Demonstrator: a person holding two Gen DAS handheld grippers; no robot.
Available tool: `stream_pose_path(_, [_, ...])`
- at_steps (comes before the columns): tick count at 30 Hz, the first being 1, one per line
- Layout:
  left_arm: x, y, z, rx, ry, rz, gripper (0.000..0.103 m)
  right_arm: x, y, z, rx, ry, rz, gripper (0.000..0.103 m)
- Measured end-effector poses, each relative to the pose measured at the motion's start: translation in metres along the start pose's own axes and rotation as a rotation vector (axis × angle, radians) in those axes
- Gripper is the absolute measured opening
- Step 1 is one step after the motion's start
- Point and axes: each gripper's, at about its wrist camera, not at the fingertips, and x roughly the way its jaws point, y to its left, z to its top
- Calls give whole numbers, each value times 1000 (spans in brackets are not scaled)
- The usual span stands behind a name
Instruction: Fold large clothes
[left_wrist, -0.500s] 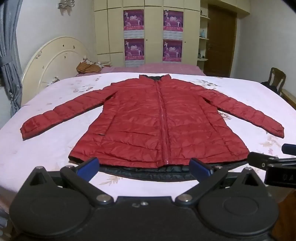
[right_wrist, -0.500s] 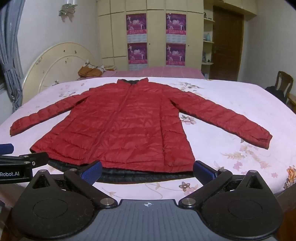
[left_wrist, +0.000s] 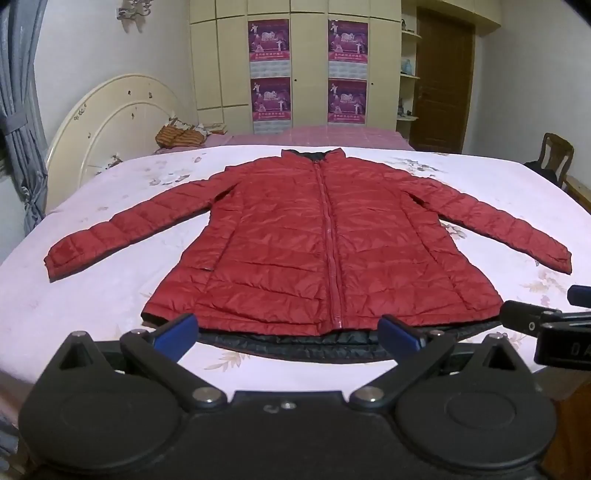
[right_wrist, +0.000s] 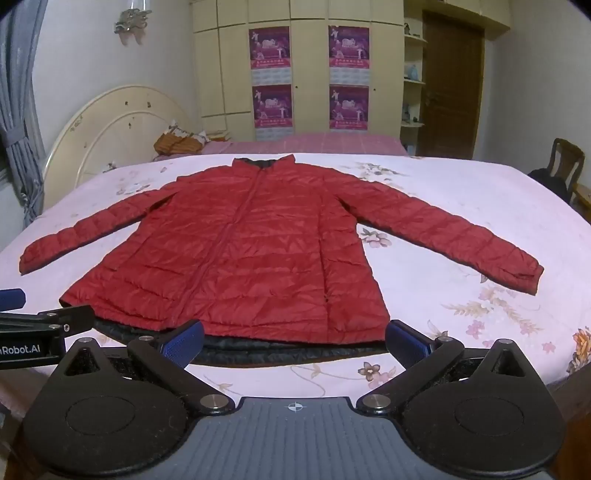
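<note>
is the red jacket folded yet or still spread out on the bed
Spread out, not folded. The red jacket lies flat on the bed, zipped up, both sleeves stretched out to the sides and the hem nearest the camera.

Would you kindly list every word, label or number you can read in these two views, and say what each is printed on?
"Robot.AI": on the left gripper, at the left edge of the right wrist view; its start is cut off.
"DA": on the right gripper, at the right edge of the left wrist view; the rest is cut off.
Posters on the wardrobe: print and calendar grids too small and blurred to read.
Jacket: no readable label.
</note>
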Motion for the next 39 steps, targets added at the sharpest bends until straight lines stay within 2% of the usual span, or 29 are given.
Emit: stream_pose_path(39, [4, 0, 0, 3, -5, 11, 103, -2, -2, 3, 1, -4, -2, 103])
